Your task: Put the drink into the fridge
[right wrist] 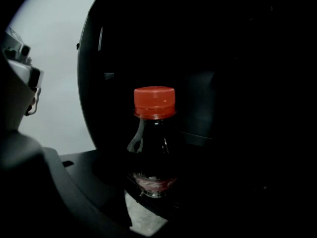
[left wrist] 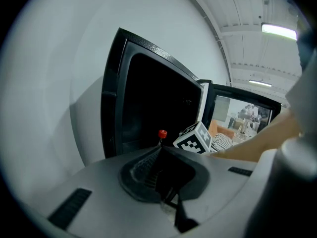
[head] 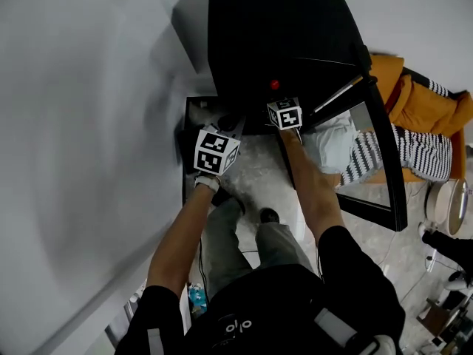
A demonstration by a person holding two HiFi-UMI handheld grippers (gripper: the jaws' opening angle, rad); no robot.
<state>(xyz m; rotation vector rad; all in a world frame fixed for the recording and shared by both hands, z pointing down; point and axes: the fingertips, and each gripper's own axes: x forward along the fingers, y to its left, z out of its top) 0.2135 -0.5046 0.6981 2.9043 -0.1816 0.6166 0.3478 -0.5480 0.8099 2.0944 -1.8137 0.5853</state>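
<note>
Head view: black fridge against the white wall, fridge door swung open to the right. Both arms reach toward the open front. Right gripper is up at the fridge opening, and the drink bottle's red cap shows just past its marker cube. Left gripper sits lower and to the left, near the fridge's bottom edge, over the grey floor.

Left gripper view: left gripper jaws pressed together, nothing between them. Beyond them are the red cap, the right gripper's cube, the dark fridge interior and the open door.

Right gripper view: right gripper is clamped on the lower body of the drink bottle. Bottle is upright, dark liquid, red cap on, held in front of the dark fridge cavity. Can't tell whether it's past the threshold.
</note>
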